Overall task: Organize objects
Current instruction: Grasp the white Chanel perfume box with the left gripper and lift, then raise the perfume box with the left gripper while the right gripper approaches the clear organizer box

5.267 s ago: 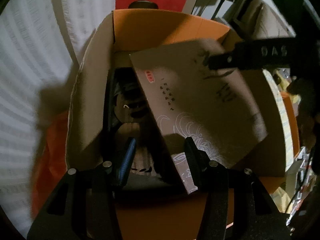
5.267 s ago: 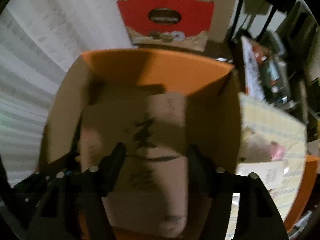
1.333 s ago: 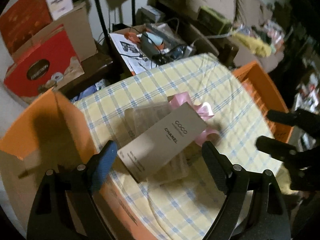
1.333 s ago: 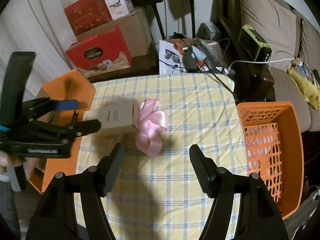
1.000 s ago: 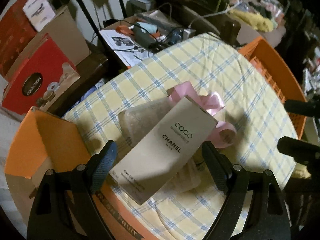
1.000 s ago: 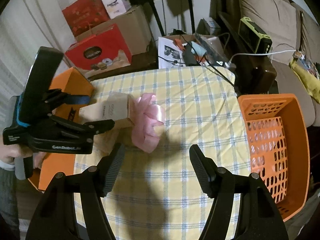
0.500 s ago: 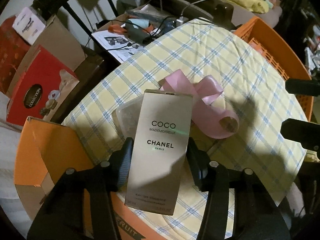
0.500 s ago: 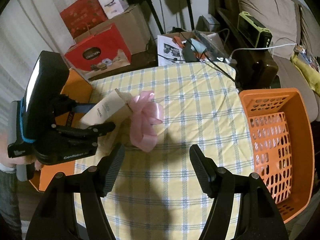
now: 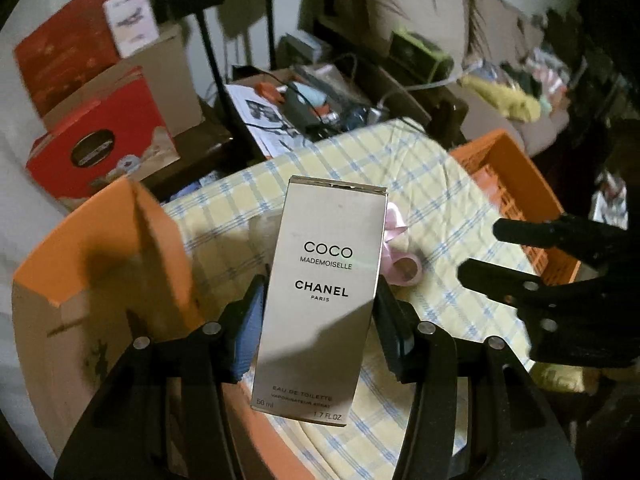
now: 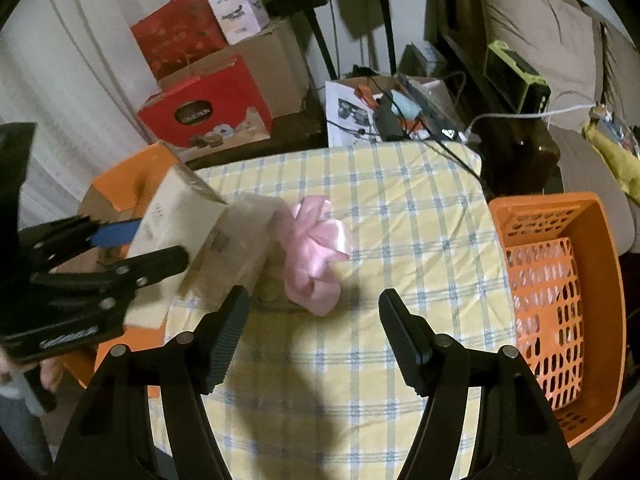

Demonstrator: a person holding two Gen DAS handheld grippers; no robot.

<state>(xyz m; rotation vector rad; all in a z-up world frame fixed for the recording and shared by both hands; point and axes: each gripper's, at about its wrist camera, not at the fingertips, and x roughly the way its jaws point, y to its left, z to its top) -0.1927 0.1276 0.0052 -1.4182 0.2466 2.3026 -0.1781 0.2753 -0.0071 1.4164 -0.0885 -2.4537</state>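
A pale beige perfume box [image 9: 328, 240] printed COCO MADEMOISELLE CHANEL is held off the table, and my left gripper [image 9: 320, 292] is shut on its two long sides. In the right wrist view the same perfume box [image 10: 180, 216] tilts up at the left, in the left gripper [image 10: 140, 244]. A pink satin ribbon bow [image 10: 312, 248] lies on the yellow checked tablecloth [image 10: 400, 208], beside a clear plastic container [image 10: 240, 248]. My right gripper [image 10: 314, 308] hovers open just in front of the bow with nothing between its fingers.
An open orange-lined cardboard carton [image 9: 100, 248] stands at the table's left edge. An orange perforated basket [image 10: 560, 280] sits at the right edge. Red gift boxes [image 10: 204, 116], cartons, cables and papers crowd the floor behind the table. A sofa lies far right.
My left gripper closed onto the perfume box and lifted it off the table, turning it upright in its view. The right gripper stayed where it was.
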